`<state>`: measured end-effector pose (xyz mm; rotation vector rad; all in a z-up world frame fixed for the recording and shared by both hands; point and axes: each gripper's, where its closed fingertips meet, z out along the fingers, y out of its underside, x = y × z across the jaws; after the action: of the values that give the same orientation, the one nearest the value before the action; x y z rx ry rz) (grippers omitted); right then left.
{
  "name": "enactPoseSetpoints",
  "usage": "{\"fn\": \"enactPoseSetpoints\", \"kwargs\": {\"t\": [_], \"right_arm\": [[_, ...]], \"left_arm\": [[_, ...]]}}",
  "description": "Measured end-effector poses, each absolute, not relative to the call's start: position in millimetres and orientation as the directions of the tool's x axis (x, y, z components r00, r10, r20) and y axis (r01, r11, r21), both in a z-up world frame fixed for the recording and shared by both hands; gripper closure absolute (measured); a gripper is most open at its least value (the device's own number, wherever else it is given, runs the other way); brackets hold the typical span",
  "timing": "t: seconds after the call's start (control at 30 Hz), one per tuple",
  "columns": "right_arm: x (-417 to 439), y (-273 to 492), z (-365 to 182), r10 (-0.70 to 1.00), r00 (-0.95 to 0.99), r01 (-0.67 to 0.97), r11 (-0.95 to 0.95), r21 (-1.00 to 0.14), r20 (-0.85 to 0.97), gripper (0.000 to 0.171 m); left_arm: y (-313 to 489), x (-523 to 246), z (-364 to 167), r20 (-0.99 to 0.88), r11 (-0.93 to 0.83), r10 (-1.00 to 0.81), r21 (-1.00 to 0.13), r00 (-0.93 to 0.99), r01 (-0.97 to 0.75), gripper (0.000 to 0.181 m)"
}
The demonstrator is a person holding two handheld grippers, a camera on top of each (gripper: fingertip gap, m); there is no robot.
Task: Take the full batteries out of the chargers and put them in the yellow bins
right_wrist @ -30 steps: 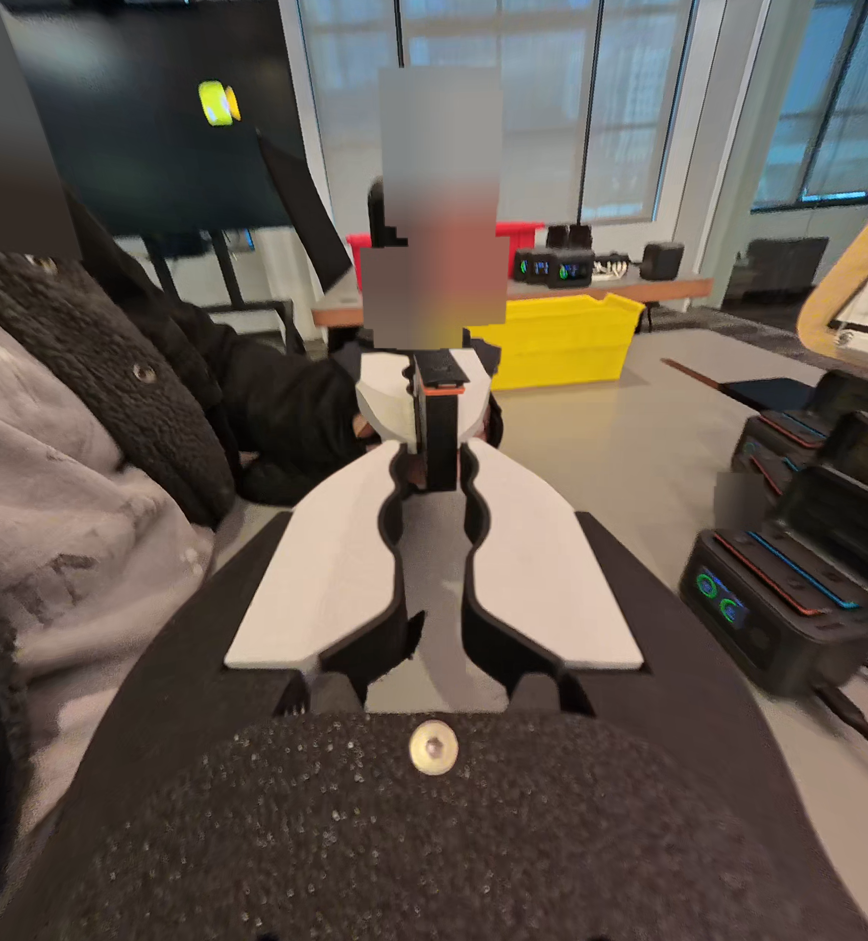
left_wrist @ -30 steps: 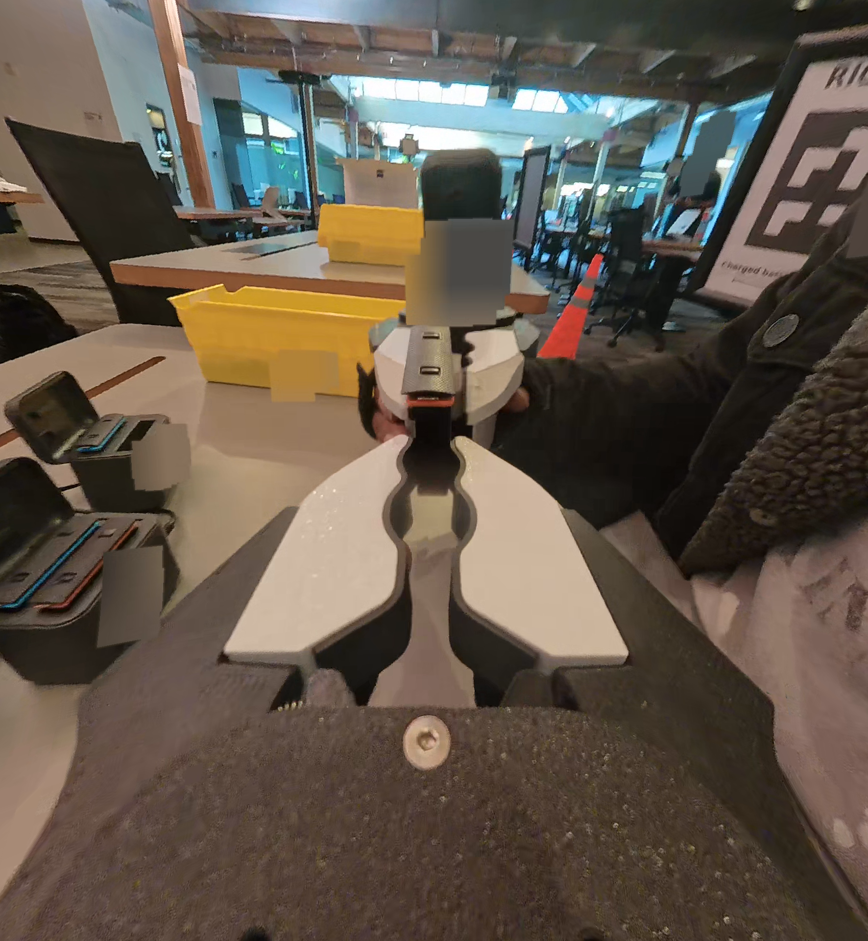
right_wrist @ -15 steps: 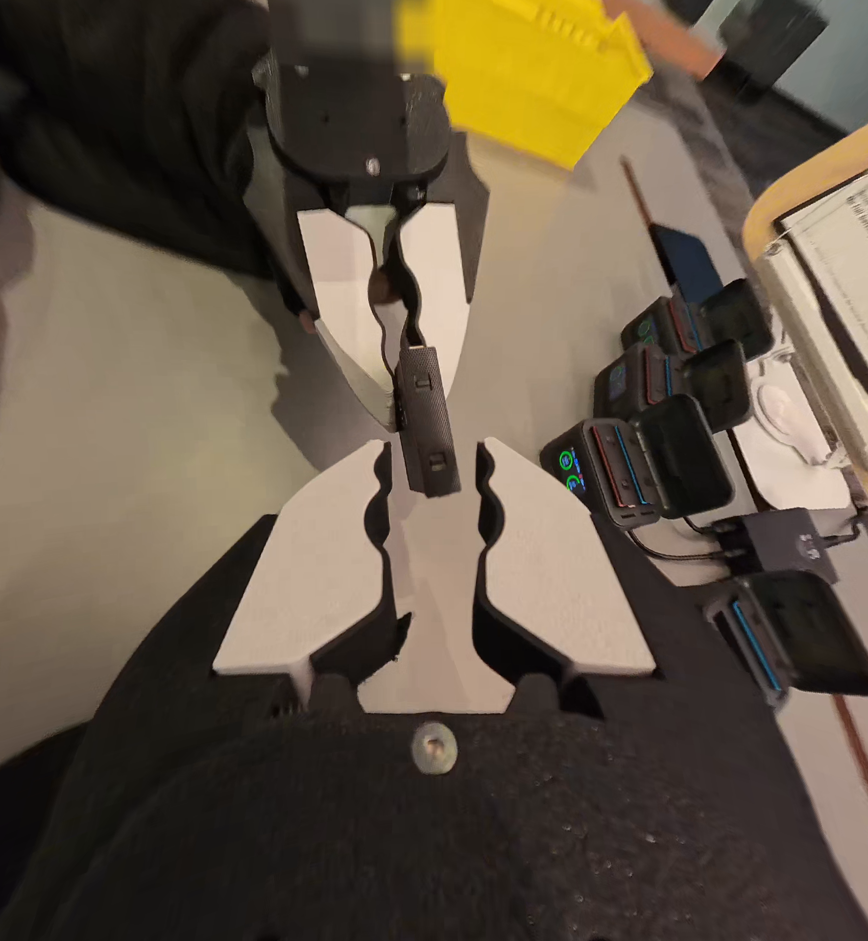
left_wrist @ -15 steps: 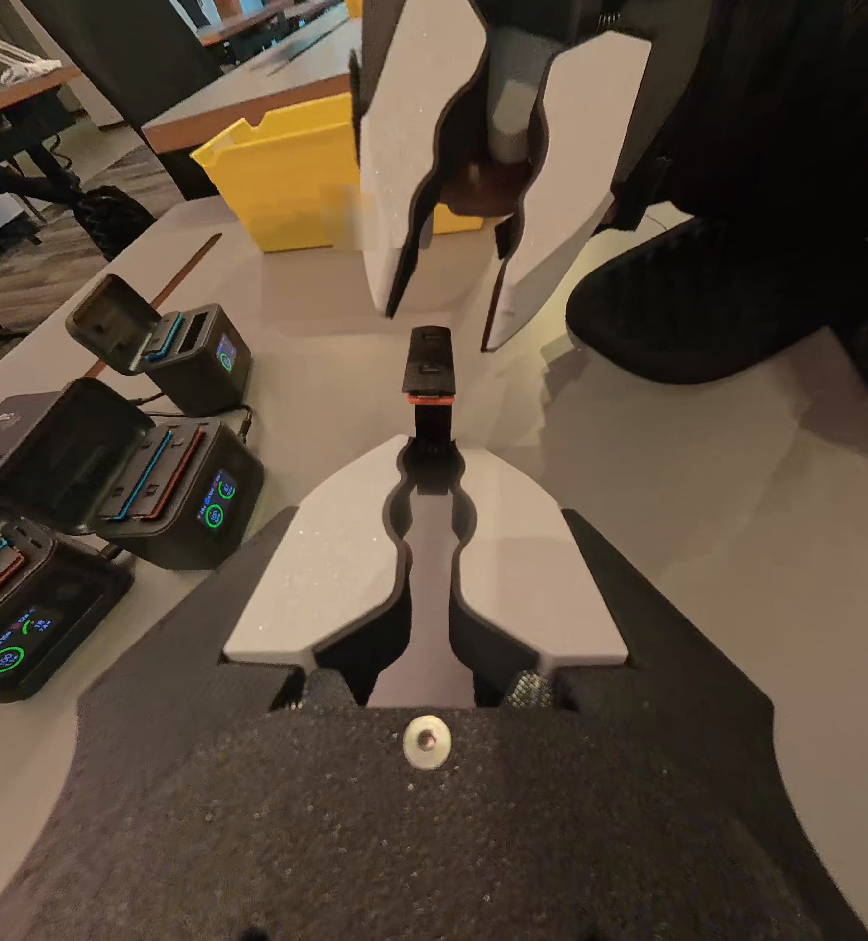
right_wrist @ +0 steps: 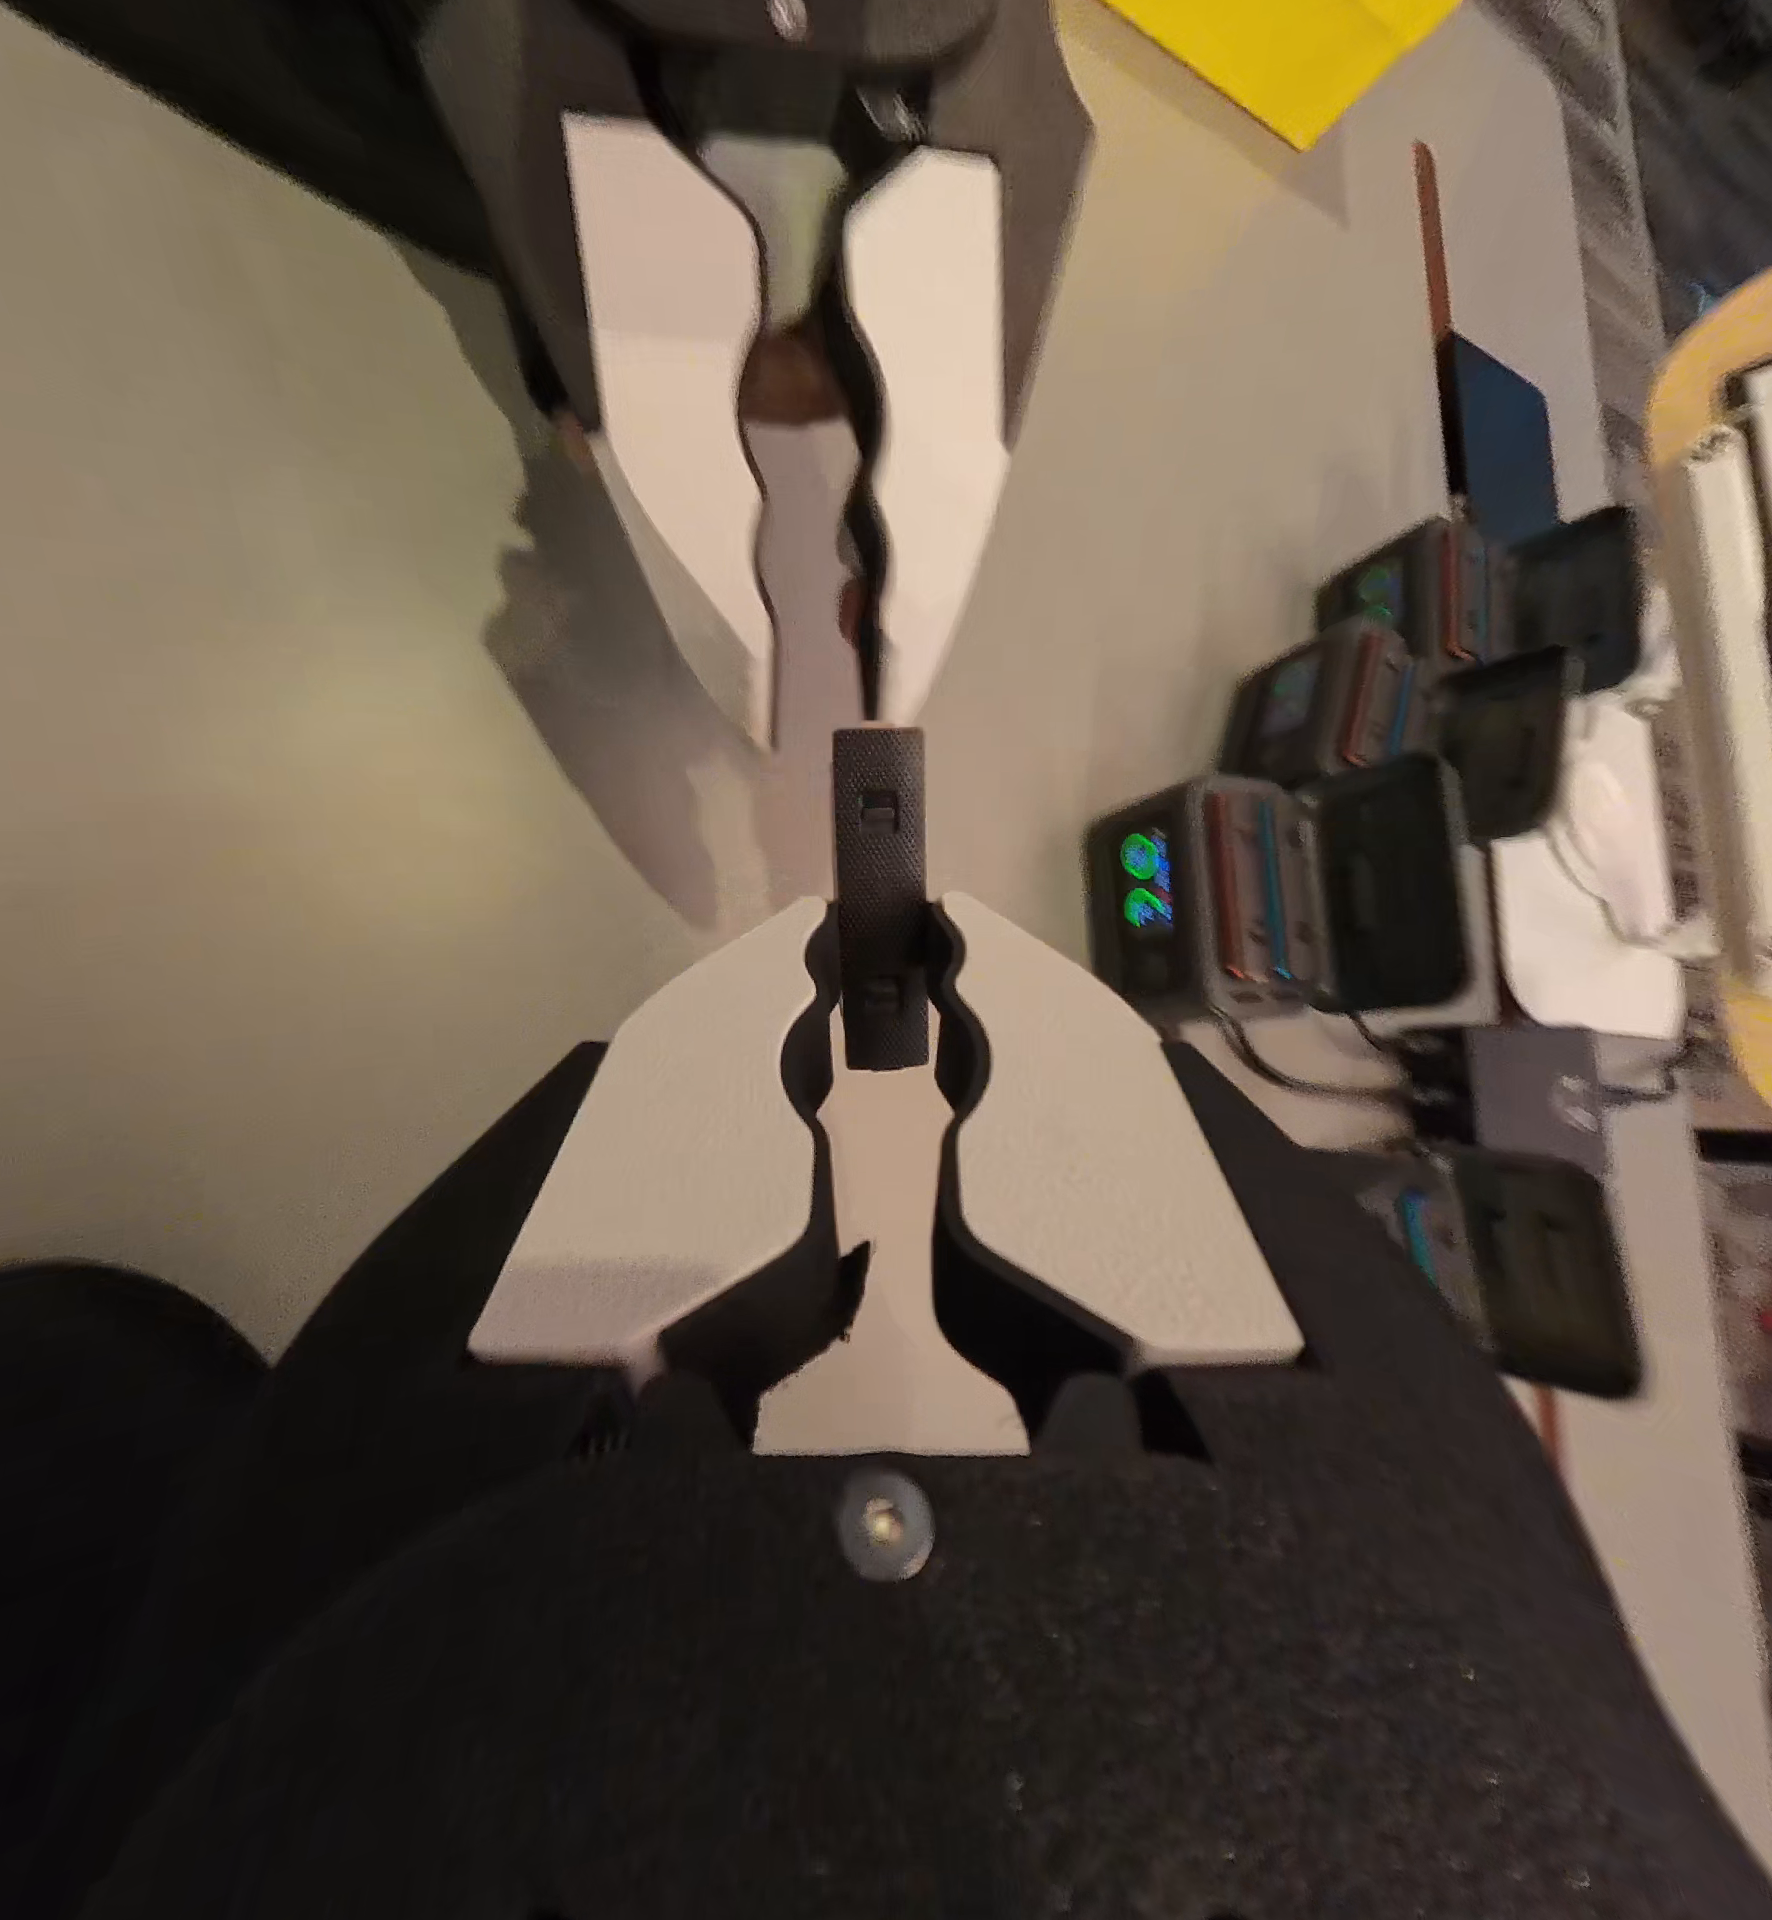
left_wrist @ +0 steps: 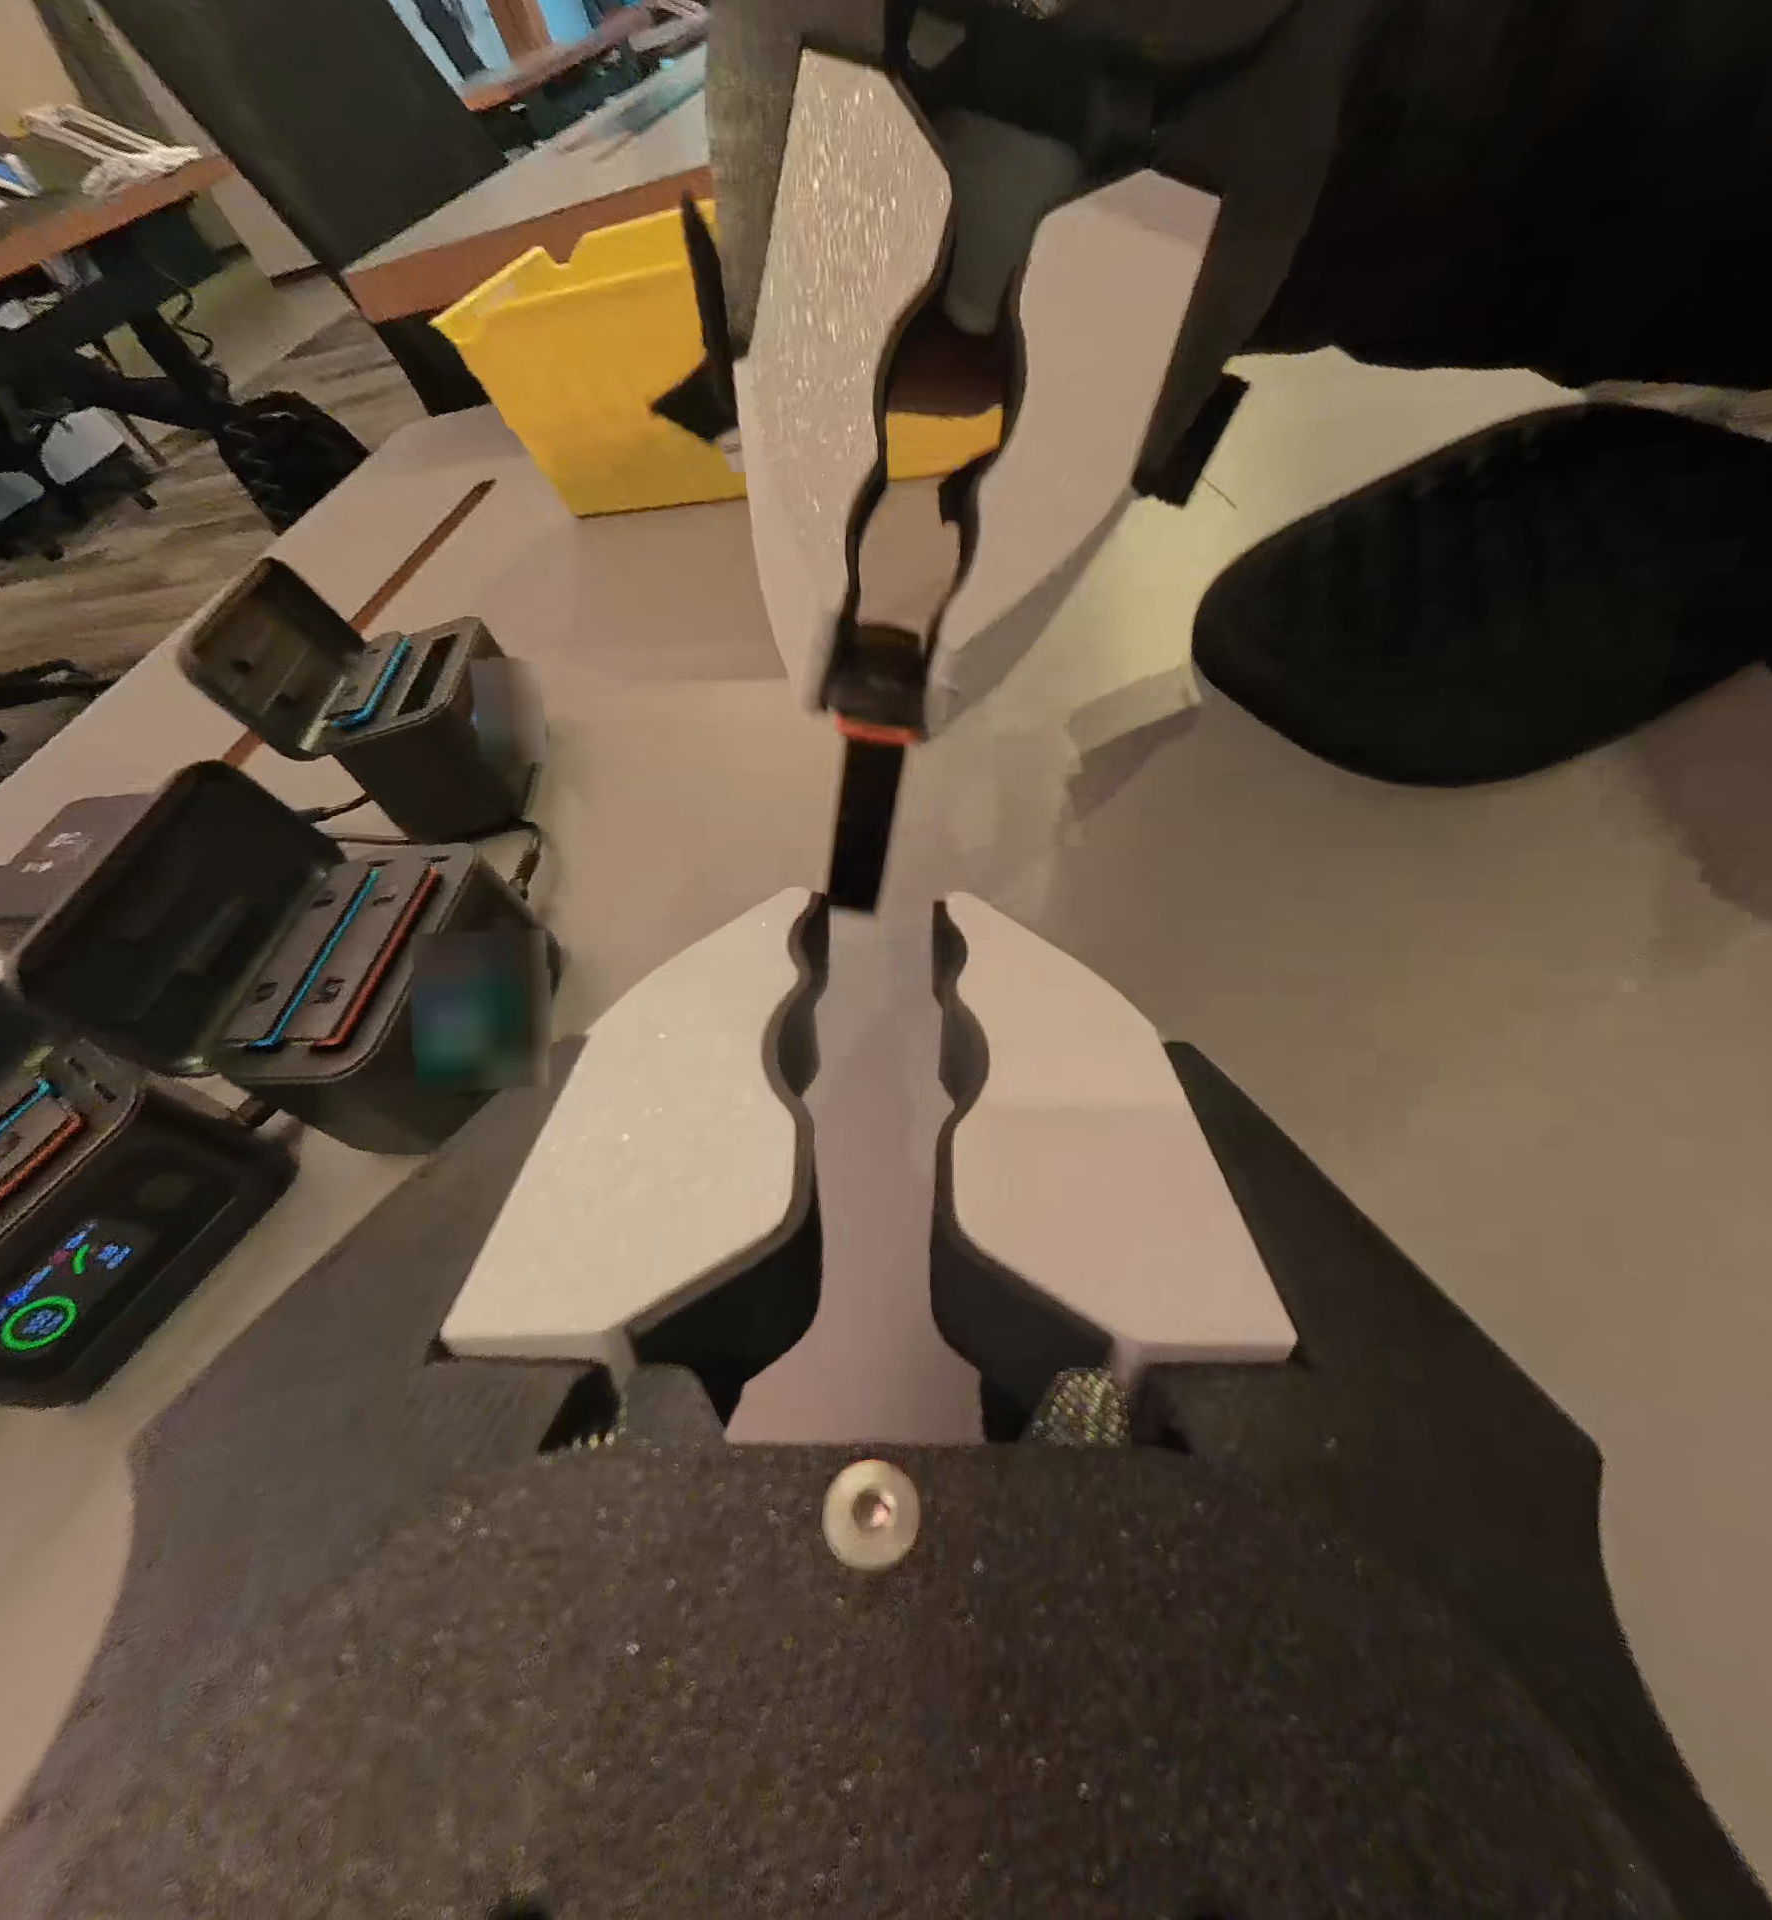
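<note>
A slim black battery (left_wrist: 866, 810) with an orange band hangs upright over the grey table (left_wrist: 1381, 1039). My right gripper (left_wrist: 877, 686) comes down from above and is shut on its upper end; in the right wrist view the battery (right_wrist: 879, 831) sits between my right gripper's (right_wrist: 882, 904) tips. My left gripper (left_wrist: 874, 909) is open, with the battery's lower end at its left fingertip. Open-lidded chargers (left_wrist: 342, 987) with lit green displays stand to the left; they also show in the right wrist view (right_wrist: 1277, 883). A yellow bin (left_wrist: 601, 364) stands behind.
A person's dark sleeve (left_wrist: 1484, 603) rests on the table at the right. A flat dark power block (left_wrist: 61, 852) and cables lie by the chargers. In the right wrist view a wooden-rimmed board (right_wrist: 1692, 416) and the yellow bin's corner (right_wrist: 1266, 52) lie at the edges. Tip to tip, the grippers are about 4 cm apart.
The battery has passed from my left gripper to my right. The right gripper came down and shut on its top end, and the left gripper's fingers opened.
</note>
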<state>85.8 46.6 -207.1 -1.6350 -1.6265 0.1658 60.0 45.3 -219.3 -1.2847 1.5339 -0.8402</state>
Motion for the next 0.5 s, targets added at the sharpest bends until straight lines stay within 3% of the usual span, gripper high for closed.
{"fn": "enactPoseSetpoints", "kwargs": {"t": [0.33,0.5], "right_arm": [[201,163,-171,0.835,0.101,0.917,0.133,-0.376,0.541,0.156],[222,203,-183,0.876,0.059,0.939,0.114,-0.325,0.478,0.156]], "left_arm": [[61,56,-216,-0.160,0.131,-0.984,-0.942,0.074,-0.308,0.170],[60,57,-225,-0.175,0.146,-0.983,-0.931,0.060,-0.335,0.172]]}}
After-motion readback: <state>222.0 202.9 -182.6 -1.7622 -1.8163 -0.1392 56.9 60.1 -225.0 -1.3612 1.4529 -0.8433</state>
